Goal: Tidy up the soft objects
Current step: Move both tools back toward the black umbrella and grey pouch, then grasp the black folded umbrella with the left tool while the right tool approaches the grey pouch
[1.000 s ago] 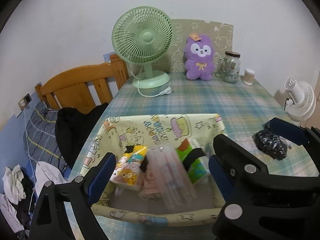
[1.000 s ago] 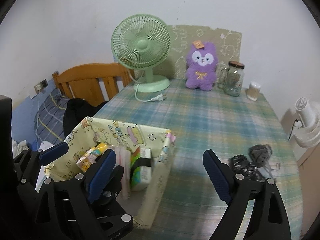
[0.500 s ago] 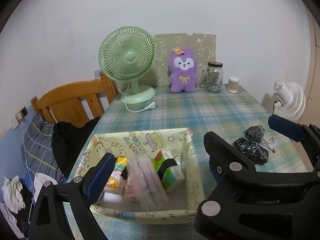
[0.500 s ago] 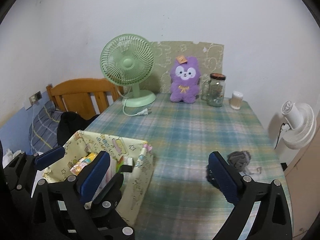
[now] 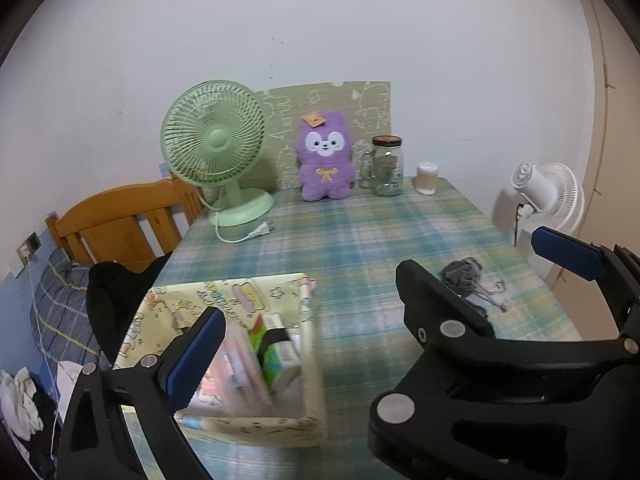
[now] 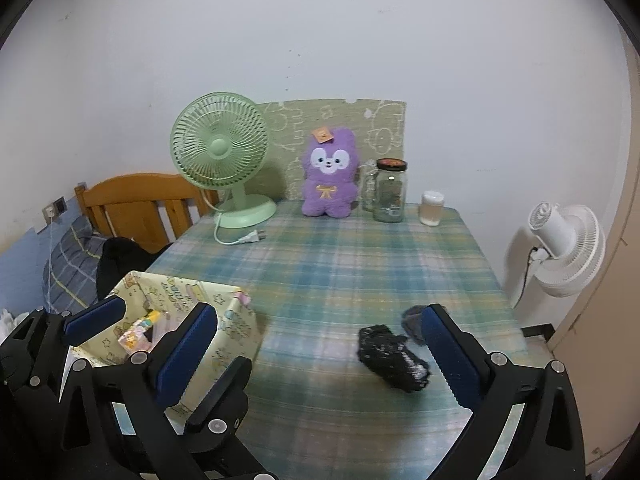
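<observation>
Black lace fabric point(image 6: 394, 360) lies bunched on the plaid tablecloth point(image 6: 340, 264), just inside the right gripper's point(image 6: 320, 356) right finger, its long axis slanting toward the near right. 1 grey bundle point(image 6: 412, 318) sits just behind it. Both are well apart from the yellow fabric bin point(image 6: 236, 328) at left. The right gripper is judged nearer and gapes empty. The left gripper's point(image 5: 304, 340) jaws are opening, nothing between them.
</observation>
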### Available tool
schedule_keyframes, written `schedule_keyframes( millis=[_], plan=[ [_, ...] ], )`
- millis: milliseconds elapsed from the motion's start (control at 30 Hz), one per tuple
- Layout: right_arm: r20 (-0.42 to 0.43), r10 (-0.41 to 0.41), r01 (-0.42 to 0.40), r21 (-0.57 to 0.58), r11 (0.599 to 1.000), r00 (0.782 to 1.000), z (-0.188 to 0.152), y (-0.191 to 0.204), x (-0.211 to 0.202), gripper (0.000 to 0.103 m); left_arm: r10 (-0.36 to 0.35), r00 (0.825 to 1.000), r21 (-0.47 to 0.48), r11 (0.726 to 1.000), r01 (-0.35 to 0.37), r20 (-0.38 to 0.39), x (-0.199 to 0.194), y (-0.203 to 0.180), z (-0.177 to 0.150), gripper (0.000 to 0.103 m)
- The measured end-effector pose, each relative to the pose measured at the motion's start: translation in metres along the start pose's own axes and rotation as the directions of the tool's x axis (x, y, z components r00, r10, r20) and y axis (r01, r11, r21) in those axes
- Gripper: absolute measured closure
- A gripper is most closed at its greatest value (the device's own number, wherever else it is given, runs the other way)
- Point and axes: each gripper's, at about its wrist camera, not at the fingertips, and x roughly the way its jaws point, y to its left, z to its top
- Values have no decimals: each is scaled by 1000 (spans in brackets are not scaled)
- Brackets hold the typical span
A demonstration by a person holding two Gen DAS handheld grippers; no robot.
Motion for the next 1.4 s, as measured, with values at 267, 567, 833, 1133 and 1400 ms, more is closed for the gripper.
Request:
schedule_keyframes(
  millis=[267, 567, 833, 1133, 1400],
  plan=[
    [22, -21, 21, 7, 1000, 1000, -3, -24, -14, 0, -30, 999, 10, 1000, 30, 19, -7, -26, 2, 0],
    [16, -51, 51, 42, 998, 999, -10, -49, -18, 0, -69, 998, 24, 997, 69, 11, -2, -51, 1, 0],
    [20, -75, 74, 58, 996, 997, -18, -68, -16, 0, -97, 995, 35, 995, 96, 27, 4, -69, -1, 0],
    [-5, -100, 100, 77, 992, 995, -27, -87, -2, 0, -137, 991, 19, 990, 137, -12, 25, -84, -4, 0],
    [-13, -127, 127, 58, 990, 992, -34, -102, 16, 0, -152, 987, 55, 986, 154, -42, 46, -101, -9, 0]
  ],
)
